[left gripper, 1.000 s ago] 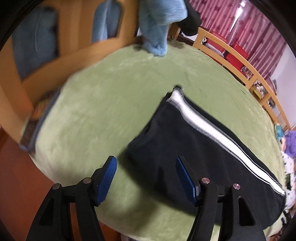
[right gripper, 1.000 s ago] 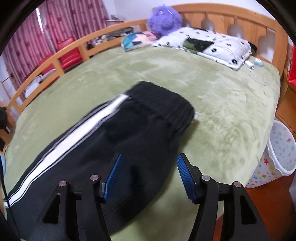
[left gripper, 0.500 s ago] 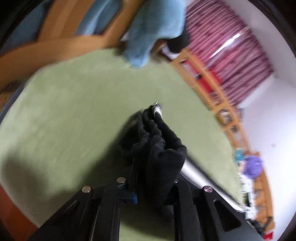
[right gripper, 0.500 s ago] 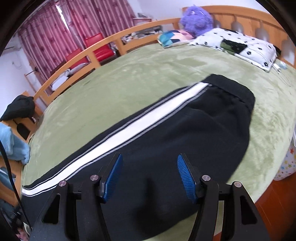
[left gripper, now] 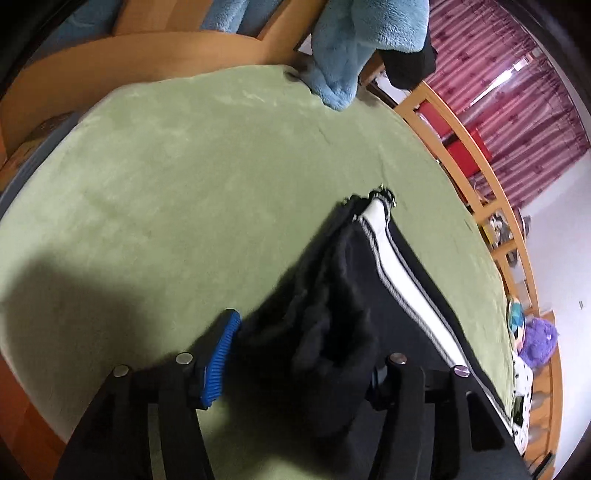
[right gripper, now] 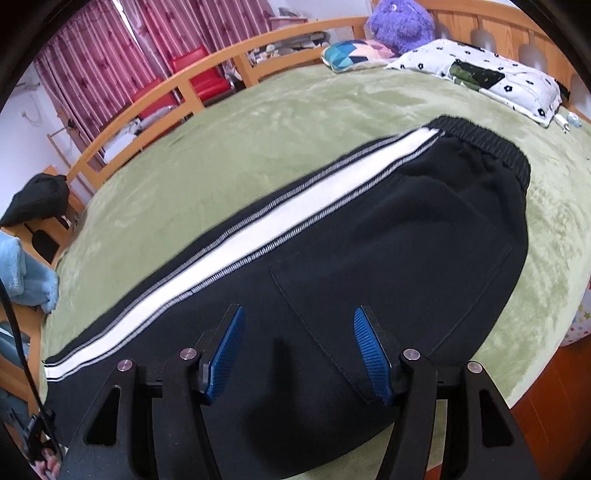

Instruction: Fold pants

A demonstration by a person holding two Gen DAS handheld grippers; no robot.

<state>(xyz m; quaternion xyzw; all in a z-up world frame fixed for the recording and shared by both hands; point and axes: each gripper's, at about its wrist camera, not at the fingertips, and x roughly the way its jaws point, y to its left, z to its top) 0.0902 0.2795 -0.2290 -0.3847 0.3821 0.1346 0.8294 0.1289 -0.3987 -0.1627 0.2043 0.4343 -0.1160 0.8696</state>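
Black pants [right gripper: 388, 236] with a white side stripe lie flat across a green bed [right gripper: 280, 122], waistband toward the pillow end. My right gripper [right gripper: 297, 350] is open and empty, just above the seat of the pants. In the left wrist view the hem end of the pants [left gripper: 332, 314] is bunched up between the fingers of my left gripper [left gripper: 295, 362]. Its jaws stand fairly wide, with the cloth filling the gap. The right blue pad is hidden by the fabric.
A light blue blanket [left gripper: 354, 48] hangs over the wooden footboard [left gripper: 147, 48]. A patterned pillow [right gripper: 476, 77], a purple plush toy [right gripper: 400, 22] and a colourful cushion [right gripper: 354, 53] sit by the headboard. A wooden rail [right gripper: 177, 88] runs along the far side.
My left gripper closed on the pant hem and lifted it, and its jaws now stand wider around the bunched cloth. My right gripper moved from the waistband toward mid-pants, still open.
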